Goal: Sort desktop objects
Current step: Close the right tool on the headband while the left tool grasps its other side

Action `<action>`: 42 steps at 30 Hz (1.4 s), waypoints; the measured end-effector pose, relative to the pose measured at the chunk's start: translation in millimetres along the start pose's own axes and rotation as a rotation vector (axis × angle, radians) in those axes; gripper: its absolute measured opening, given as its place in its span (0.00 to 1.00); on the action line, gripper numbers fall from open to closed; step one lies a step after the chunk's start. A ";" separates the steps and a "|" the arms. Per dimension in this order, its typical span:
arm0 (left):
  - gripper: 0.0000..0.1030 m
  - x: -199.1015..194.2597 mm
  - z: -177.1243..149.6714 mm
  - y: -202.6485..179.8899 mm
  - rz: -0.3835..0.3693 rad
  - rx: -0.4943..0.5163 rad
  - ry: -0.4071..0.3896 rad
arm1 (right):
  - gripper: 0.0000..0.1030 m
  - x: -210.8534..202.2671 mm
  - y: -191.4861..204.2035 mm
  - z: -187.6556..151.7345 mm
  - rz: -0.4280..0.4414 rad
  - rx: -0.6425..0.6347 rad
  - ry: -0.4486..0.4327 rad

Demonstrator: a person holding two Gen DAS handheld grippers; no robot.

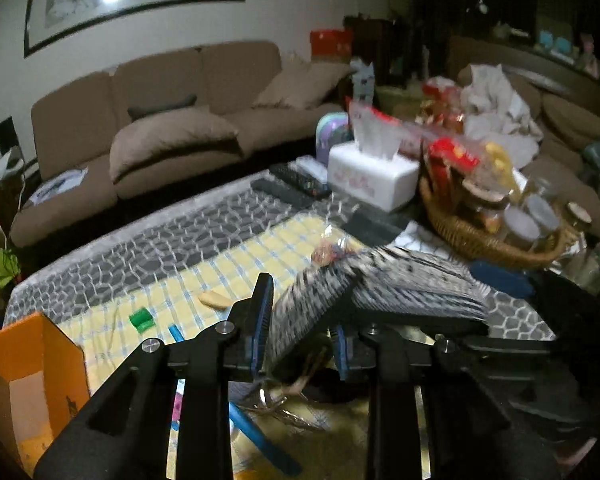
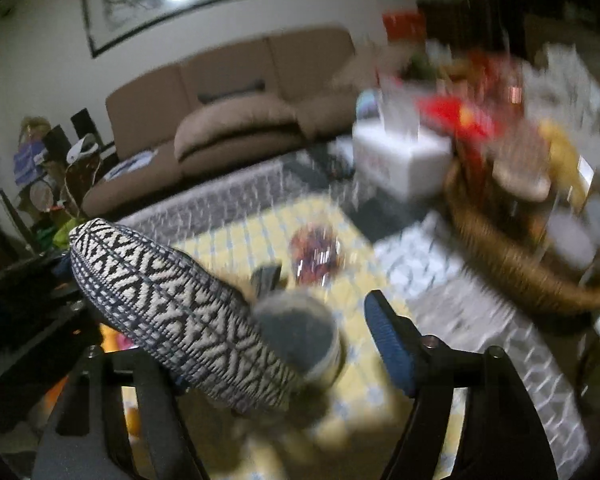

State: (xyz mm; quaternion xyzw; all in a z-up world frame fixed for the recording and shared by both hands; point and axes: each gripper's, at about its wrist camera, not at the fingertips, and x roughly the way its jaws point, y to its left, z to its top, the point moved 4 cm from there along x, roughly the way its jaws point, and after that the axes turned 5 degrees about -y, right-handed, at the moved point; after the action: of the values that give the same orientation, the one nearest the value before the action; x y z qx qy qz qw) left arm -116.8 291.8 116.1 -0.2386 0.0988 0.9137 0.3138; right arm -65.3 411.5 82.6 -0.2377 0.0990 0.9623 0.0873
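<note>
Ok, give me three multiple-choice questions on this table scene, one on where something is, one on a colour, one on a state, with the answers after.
1. Where does the tissue box stand?
A. left of the wicker basket
B. inside the orange box
C. on the sofa

2. What colour is the small block on the yellow checked cloth?
A. red
B. green
C. white

3. How does the left gripper stand?
A. wide open, nothing in it
B. closed on the black-and-white patterned pouch
C. closed on a remote

Answers: 1 A, the box sits just left of the basket. 2 B, the block is bright green. 3 B, the jaws pinch the pouch's edge.
</note>
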 end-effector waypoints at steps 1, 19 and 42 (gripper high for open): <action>0.24 -6.4 2.5 -0.2 -0.013 0.006 -0.015 | 0.78 -4.8 4.3 2.3 -0.016 -0.034 -0.044; 0.34 10.8 -12.6 27.6 0.007 -0.033 0.098 | 0.48 25.3 -11.0 -19.3 0.099 0.161 0.200; 0.39 106.2 -49.2 -28.4 -0.117 0.135 0.391 | 0.68 52.5 -111.8 -69.6 0.029 0.568 0.428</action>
State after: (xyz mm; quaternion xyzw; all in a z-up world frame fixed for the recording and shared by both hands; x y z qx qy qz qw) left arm -153.9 353.8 19.7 -0.3949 0.2044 0.8217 0.3565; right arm -56.3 509.6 -19.3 -0.3987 0.3820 0.8260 0.1138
